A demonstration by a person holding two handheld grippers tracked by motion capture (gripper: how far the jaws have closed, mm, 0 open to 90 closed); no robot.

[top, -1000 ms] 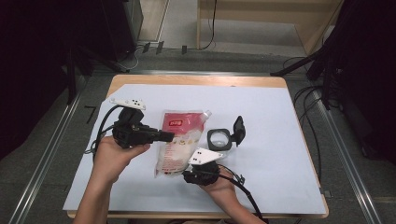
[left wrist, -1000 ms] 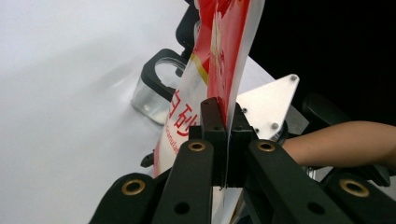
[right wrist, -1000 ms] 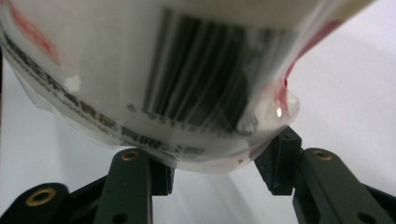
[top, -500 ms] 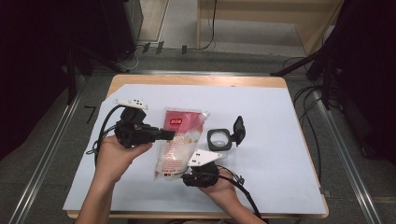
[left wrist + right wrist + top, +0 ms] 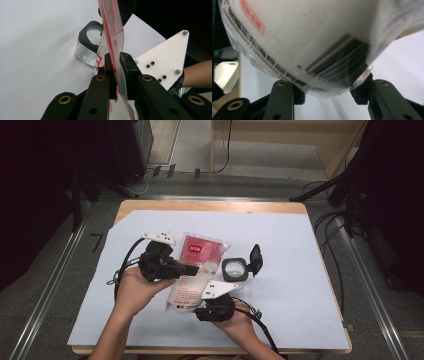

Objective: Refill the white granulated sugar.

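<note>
A clear bag of white powder with a red label (image 5: 197, 257) is held up over the table between both grippers. My left gripper (image 5: 194, 269) comes in from the left and is shut on the bag's thin side edge (image 5: 113, 27); its jaws have just been opening slightly, with the film still pinched between the pads (image 5: 126, 65). My right gripper (image 5: 192, 307) is below, shut on the bag's full bottom end with the barcode (image 5: 312, 37), the jaws standing on either side of it. The right gripper's grey plate (image 5: 162, 62) is close beside the left jaws.
A small clear container with a black rim (image 5: 234, 269) and an open black flip lid (image 5: 255, 260) stands just right of the bag, also seen past the left jaws (image 5: 87, 48). A white sheet (image 5: 300, 270) covers the wooden table.
My left gripper has shifted a little to the right and down with the bag's edge. The right gripper and the container have stayed in place.
</note>
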